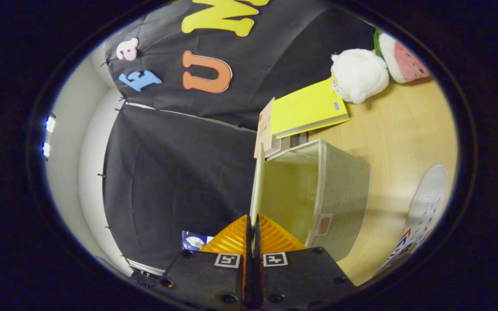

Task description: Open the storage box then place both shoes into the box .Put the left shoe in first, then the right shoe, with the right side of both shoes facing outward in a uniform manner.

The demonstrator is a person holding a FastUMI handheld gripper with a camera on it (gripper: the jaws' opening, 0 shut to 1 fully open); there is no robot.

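The view is rolled on its side, so the wooden table (404, 129) runs along the right. A grey fabric storage box (344, 190) with pale trim stands on it, and its lid (257, 181) is swung up, seen edge-on. My gripper (254, 226) is shut on the lid's edge, with both fingers pressing its thin rim. The box's pale inside (292, 190) shows with nothing in it. One white sneaker (426, 207) with lace eyelets lies on the table beyond the box, partly cut off by the rim of the view.
A stack of books with a yellow cover (307, 108) on top lies behind the box. A white plush toy (357, 75) and a watermelon-slice plush (404, 58) sit farther back on the table. The black cloth wall (180, 172) is close on the other side.
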